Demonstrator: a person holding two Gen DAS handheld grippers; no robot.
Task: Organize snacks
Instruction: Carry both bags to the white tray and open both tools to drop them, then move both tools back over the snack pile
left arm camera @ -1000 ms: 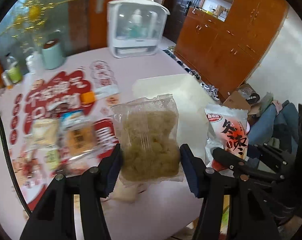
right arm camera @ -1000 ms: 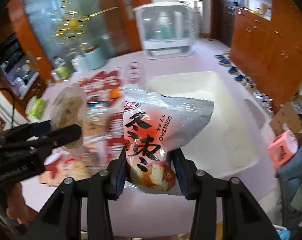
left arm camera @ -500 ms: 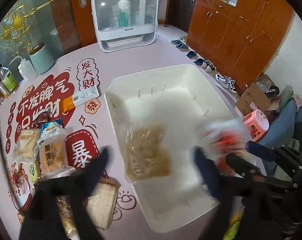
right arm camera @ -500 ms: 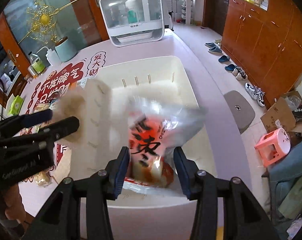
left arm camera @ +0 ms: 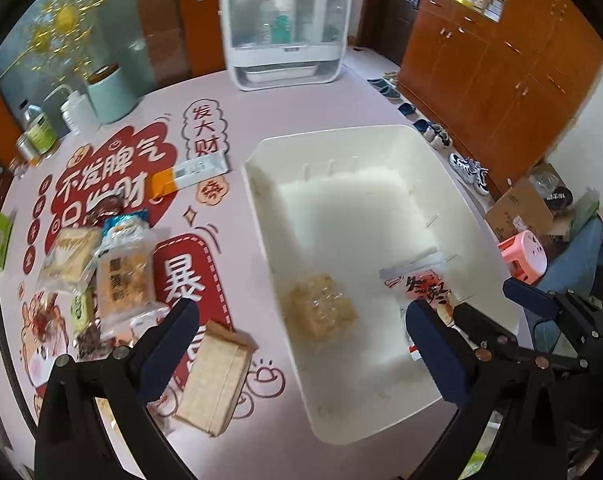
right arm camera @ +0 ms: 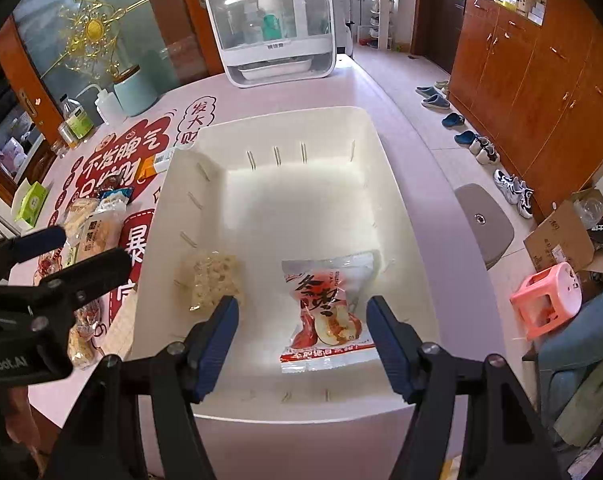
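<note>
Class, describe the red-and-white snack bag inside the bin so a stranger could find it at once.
Find the large white bin on the pink table. Two packets lie at its near end; take the right one, the red-and-white bag, between the open right gripper fingers. Its neighbour, the clear packet, holds a pale, crumbly block.

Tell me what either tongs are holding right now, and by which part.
Nothing. Left tongs and right tongs are open; both snack packs lie in the white bin.
</note>
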